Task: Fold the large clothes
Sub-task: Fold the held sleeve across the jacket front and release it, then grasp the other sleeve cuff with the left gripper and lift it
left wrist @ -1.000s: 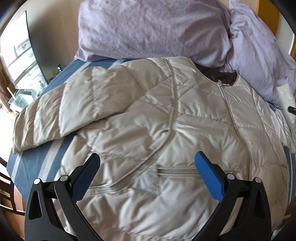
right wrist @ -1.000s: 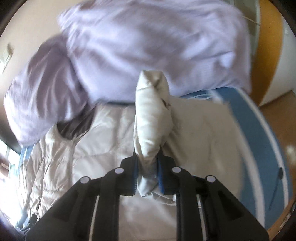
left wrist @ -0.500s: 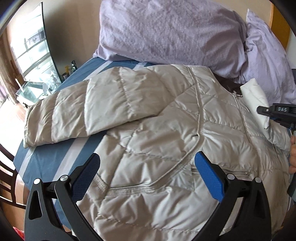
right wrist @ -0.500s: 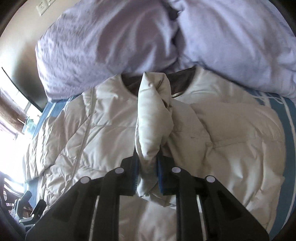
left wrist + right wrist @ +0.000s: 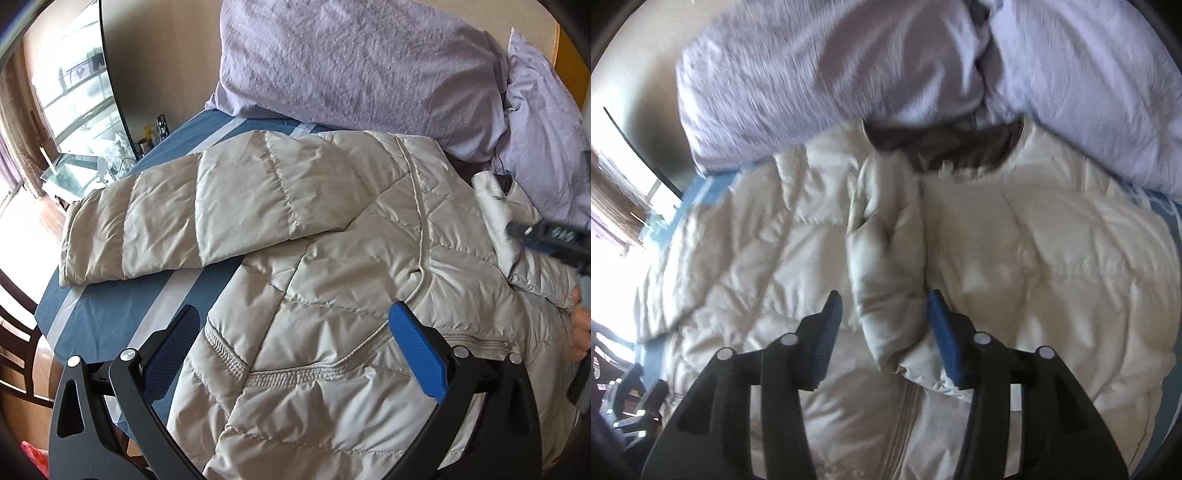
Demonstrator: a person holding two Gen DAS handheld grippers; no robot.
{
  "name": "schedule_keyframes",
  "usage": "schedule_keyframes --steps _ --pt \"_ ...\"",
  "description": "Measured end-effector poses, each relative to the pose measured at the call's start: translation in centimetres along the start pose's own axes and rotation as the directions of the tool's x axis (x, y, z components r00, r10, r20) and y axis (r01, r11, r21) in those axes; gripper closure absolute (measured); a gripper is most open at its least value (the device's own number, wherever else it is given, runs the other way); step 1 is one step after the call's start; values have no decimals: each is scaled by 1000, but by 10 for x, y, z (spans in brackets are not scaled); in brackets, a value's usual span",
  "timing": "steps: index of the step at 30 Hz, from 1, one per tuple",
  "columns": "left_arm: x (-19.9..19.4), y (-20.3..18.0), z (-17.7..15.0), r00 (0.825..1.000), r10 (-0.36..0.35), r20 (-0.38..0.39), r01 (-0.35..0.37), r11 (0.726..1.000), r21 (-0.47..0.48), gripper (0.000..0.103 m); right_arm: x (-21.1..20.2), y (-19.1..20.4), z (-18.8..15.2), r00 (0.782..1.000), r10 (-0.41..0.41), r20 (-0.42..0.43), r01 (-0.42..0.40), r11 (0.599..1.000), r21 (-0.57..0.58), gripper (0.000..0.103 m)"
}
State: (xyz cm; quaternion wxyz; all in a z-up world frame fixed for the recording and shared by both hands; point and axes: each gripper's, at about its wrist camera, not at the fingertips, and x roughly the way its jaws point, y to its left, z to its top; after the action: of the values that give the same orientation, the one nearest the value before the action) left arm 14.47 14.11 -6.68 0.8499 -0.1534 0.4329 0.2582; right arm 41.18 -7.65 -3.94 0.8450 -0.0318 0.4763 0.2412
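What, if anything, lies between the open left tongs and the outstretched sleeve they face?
Nothing visible. The left tongs hang open over the jacket body; the sleeve lies flat on the bedspread beyond, uncovered.

Bright daylight from the blown-out window (image 5: 22,192) at left, fisheye-bent edges, right wrist view motion-blurred.

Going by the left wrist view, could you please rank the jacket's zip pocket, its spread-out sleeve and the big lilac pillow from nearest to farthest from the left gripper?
From the left gripper:
1. Zip pocket of the beige quilted jacket, lower right, beside the blue finger pad.
2. Spread-out beige sleeve, out to the left.
3. Big lilac pillow, at the top.
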Motion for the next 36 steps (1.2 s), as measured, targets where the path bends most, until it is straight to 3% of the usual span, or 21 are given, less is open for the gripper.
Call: schedule_keyframes --steps 4,8,12,23,36 --pt "0 3 0 1000 -5 -3 5 1000 -12 1 -21 -19 12 997 -40 72 36 998 57 51" --pt "0 5 0 1000 -23 -10 22 999 -22 1 -3 -35 13 993 -115 24 112 988 103 50" --pt "2 8 0 999 -37 -21 36 999 -35 1 17 -29 7 990 -142 -19 144 986 90 34" --pt "7 36 2 999 -19 -35 15 994 -104 1 56 -5 -10 971 -237 -40 238 971 18 8" --pt "23 122 17 994 94 -53 -105 957 -270 1 63 -16 -10 973 -229 -42 230 973 34 2"
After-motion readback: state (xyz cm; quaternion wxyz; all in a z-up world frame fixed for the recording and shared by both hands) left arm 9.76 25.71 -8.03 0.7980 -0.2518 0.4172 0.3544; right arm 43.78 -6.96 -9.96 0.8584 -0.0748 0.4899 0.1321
